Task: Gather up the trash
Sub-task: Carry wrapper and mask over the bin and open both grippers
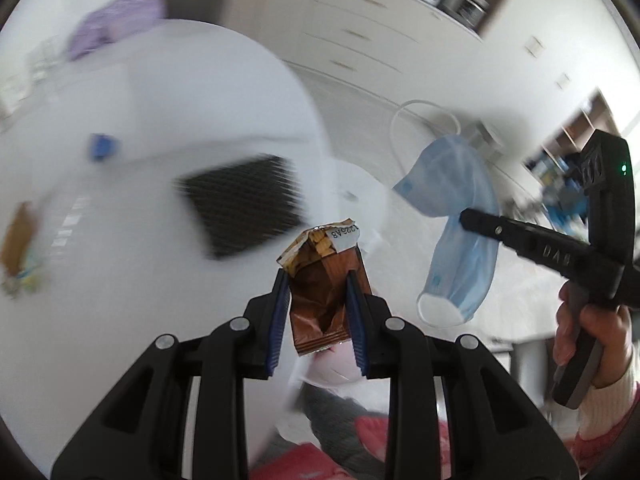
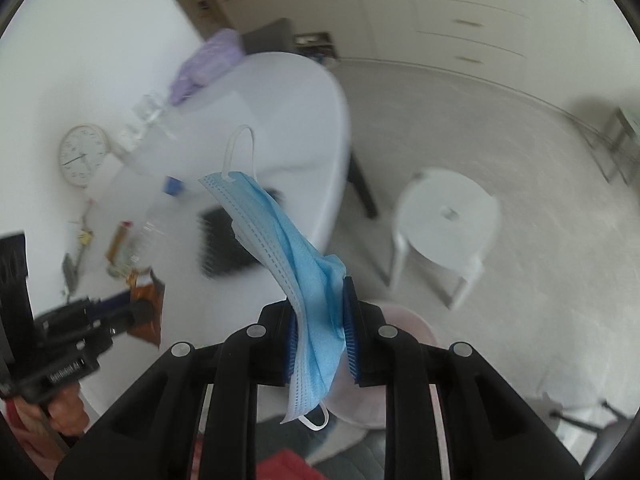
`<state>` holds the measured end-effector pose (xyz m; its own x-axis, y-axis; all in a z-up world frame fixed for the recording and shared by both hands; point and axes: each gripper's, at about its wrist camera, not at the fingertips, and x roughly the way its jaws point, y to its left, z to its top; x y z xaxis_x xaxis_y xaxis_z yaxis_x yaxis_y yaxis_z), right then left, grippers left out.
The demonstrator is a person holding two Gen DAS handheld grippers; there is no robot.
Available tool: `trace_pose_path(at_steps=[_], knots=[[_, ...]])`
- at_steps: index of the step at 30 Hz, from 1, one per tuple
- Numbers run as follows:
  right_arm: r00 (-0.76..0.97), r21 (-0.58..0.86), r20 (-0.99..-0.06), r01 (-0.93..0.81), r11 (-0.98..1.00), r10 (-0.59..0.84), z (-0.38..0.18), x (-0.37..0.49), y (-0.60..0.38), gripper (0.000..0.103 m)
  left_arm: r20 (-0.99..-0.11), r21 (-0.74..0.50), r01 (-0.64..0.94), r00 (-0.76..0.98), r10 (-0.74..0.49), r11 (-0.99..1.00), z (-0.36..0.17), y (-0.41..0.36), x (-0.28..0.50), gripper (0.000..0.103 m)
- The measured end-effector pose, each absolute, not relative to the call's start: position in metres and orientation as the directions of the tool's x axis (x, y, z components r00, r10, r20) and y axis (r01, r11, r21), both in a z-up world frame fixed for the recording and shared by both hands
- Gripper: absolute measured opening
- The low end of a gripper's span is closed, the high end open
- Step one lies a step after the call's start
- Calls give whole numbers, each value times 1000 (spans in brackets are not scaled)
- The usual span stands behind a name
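Observation:
My left gripper (image 1: 318, 312) is shut on a crumpled brown snack wrapper (image 1: 320, 280) and holds it in the air past the white table's edge. My right gripper (image 2: 320, 336) is shut on a blue face mask (image 2: 288, 248) that hangs from its jaws; the mask also shows in the left wrist view (image 1: 456, 216), held to the right of the wrapper. A pale pink bin (image 2: 380, 360) sits on the floor below the right gripper. The left gripper with the wrapper (image 2: 146, 300) shows at the lower left of the right wrist view.
The white table (image 1: 120, 280) carries a black mat (image 1: 244, 204), a blue cap (image 1: 102, 146), a purple cloth (image 1: 116, 20) and more wrappers (image 1: 18, 248). A plastic bottle (image 2: 144, 236) and a clock (image 2: 82, 156) lie on it. A white stool (image 2: 444, 220) stands on the floor.

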<state>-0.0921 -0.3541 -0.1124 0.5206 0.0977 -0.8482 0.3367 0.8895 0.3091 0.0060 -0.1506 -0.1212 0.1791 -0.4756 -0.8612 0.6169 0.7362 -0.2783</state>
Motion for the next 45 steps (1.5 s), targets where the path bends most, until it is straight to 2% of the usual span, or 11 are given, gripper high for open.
trace_pose_path(at_steps=[10,12,13,14,17,27,33,36,38,42,45], knots=[[514,351,-852,412,841,103,-136,-155,-413,21,-899,-298,696,25,-437,654,-159,-241,-36,30],[520,368,-846,409,835,118,-139,-157,-420,22,-906,-305,691,1,-424,655,-163,-244,-39,51],[523,376,-843,408,832,125,-140,-158,-423,22,-915,-294,685,1,-404,667,-166,-246,-40,72],[524,383,-841,404,831,133,-142,-158,-424,21,-921,-278,682,11,-390,676,-167,-245,-41,78],[523,392,-839,396,830,147,-147,-158,-425,22,-920,-270,681,26,-390,681,-165,-243,-44,84],[484,354,-860,335,873,163,-160,-148,-405,23,-921,-229,650,97,-378,724,-148,-233,-41,91],[406,287,-898,250,925,169,-206,-136,-377,23,-917,-216,612,140,-373,761,-137,-215,-36,91],[357,280,-915,230,932,187,-239,-128,-365,41,-914,-214,596,157,-374,774,-131,-208,-34,91],[325,272,-926,225,936,191,-258,-122,-360,71,-914,-209,585,167,-369,784,-129,-203,-34,92],[270,249,-946,244,937,181,-278,-112,-355,79,-914,-199,572,185,-361,796,-126,-196,-34,92],[304,263,-935,251,931,182,-263,-112,-357,92,-912,-197,559,197,-360,805,-125,-191,-33,92]])
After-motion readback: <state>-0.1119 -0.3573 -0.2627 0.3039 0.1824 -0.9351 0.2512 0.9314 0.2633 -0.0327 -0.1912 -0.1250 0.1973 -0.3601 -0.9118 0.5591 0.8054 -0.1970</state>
